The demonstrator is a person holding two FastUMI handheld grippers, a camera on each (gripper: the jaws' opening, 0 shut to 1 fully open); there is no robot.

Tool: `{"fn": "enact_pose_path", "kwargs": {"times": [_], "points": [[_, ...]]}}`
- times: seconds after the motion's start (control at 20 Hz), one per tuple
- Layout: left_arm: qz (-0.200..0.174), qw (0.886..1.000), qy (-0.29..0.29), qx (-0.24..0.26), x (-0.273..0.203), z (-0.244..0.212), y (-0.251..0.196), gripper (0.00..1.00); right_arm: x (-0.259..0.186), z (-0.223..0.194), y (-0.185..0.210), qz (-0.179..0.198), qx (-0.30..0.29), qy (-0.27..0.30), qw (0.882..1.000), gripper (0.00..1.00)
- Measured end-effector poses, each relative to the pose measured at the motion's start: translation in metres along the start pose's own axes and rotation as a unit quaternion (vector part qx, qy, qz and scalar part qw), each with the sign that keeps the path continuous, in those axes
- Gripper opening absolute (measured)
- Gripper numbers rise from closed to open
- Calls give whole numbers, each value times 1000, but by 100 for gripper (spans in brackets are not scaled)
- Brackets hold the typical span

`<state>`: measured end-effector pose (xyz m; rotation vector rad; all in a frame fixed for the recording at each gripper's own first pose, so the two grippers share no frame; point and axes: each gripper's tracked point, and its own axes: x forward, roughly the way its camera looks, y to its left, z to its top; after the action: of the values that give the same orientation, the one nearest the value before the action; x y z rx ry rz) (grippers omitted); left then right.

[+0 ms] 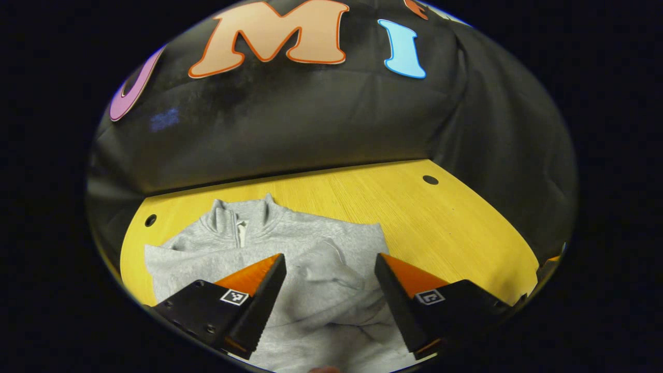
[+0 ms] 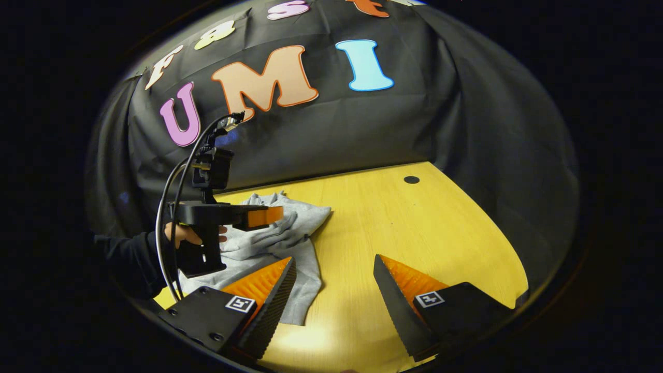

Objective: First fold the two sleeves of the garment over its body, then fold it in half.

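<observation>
The grey garment [image 1: 290, 243] lies on the yellow bench [image 1: 440, 223], collar at 12 o'clock, one sleeve [image 1: 331, 274] already across the body. The left tool [image 1: 329, 282] hangs above it, jaws apart and empty. The right tool [image 2: 334, 290] is likewise apart over bare bench.

The next grasp should pinch only the remaining sleeve's cuff.

The hem and that sleeve are cut off.

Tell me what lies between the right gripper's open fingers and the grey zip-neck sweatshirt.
Nothing but bare yellow wooden table, per the right gripper view. The right gripper hovers open beside the grey zip-neck sweatshirt's edge.
</observation>
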<state>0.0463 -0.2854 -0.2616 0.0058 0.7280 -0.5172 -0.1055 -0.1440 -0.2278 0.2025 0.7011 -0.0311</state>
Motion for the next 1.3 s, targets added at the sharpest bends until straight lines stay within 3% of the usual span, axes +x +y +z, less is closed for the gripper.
{"fn": "enact_pose_path", "kwargs": {"times": [0.15, 0.35, 0.75, 0.8, 0.9, 1.2, 1.3], "points": [[40, 999, -19, 25, -28, 1, 41, 98, 14, -7, 16, 18, -10, 12, 1000, 96], [65, 997, -32, 35, -68, -18, 89, 98, 33, -16, 38, 37, -13, 29, 999, 96], [149, 988, 2, -49, -138, -94, 181, 98, 53, -47, 53, 41, -58, 69, 995, 97], [158, 986, 13, -56, -146, -106, 189, 98, 55, -52, 53, 38, -63, 76, 994, 92], [171, 983, 25, -68, -155, -128, 200, 98, 57, -64, 50, 31, -63, 91, 993, 97], [181, 974, 87, -105, -181, -203, 207, 98, 59, -108, 46, 12, -69, 136, 988, 96], [191, 970, 98, -112, -183, -219, 212, 98, 57, -119, 48, 10, -69, 147, 987, 92]]}}
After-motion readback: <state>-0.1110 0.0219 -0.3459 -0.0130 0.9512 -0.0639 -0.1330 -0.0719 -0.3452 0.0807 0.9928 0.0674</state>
